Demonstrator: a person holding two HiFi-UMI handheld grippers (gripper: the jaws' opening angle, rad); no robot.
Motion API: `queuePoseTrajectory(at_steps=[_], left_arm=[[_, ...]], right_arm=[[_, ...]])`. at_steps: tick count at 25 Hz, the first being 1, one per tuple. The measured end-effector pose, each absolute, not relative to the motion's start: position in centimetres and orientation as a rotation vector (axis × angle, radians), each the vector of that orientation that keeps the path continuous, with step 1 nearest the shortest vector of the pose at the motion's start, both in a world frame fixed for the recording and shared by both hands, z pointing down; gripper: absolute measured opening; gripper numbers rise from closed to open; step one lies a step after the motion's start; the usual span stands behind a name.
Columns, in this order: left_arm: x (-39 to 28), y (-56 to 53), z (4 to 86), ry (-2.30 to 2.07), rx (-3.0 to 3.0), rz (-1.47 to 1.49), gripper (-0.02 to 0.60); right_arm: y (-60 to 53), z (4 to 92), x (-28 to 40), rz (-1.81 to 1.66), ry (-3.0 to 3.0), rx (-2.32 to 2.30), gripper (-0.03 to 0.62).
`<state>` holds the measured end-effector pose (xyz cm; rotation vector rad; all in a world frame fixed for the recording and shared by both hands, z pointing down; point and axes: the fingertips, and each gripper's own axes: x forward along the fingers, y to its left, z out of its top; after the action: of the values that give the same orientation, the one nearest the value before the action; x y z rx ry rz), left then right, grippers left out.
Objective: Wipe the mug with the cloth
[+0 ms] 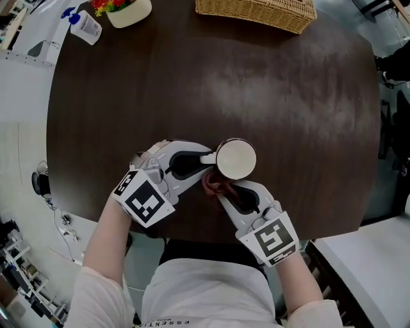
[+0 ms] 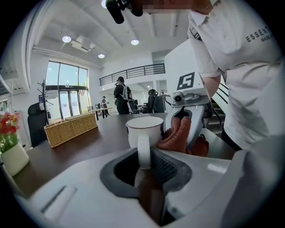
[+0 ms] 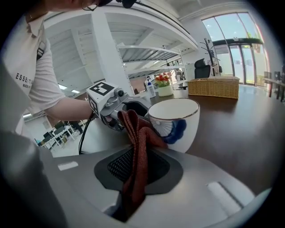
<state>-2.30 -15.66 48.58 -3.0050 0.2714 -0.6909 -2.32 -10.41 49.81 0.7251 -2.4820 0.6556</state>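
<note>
Currently: white mug (image 1: 236, 159) upright on the dark table (image 1: 211, 83), near its 6 o'clock edge. Left gripper (image 1: 208, 158) at the mug's 9 o'clock, jaws clamped narrow on the handle (image 2: 143, 149). Right gripper (image 1: 221, 190) at 7 o'clock, pinching the red cloth (image 3: 136, 142), which lies against the mug's wall.

A dark wooden table (image 1: 211, 83) with rounded corners fills the head view. A wicker basket (image 1: 256, 13) sits at its far edge. Toward the far left corner stands a white pot of red and yellow flowers (image 1: 128, 11) — near it, a clear bottle with a blue cap (image 1: 84, 27). Beyond the table rise tall windows (image 2: 67, 89), a coat stand (image 2: 43, 95) and a railed balcony (image 2: 133, 72) — a person (image 2: 120, 95) stands far off.
</note>
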Motion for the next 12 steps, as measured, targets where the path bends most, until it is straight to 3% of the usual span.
queuePoseTrajectory(at_steps=[12], left_arm=[[-2.3,-15.4,48.6,0.170,-3.020,-0.695,0.078]], right_arm=[[-12.5,50.8,6.1,0.693,-2.272,1.042,0.086]])
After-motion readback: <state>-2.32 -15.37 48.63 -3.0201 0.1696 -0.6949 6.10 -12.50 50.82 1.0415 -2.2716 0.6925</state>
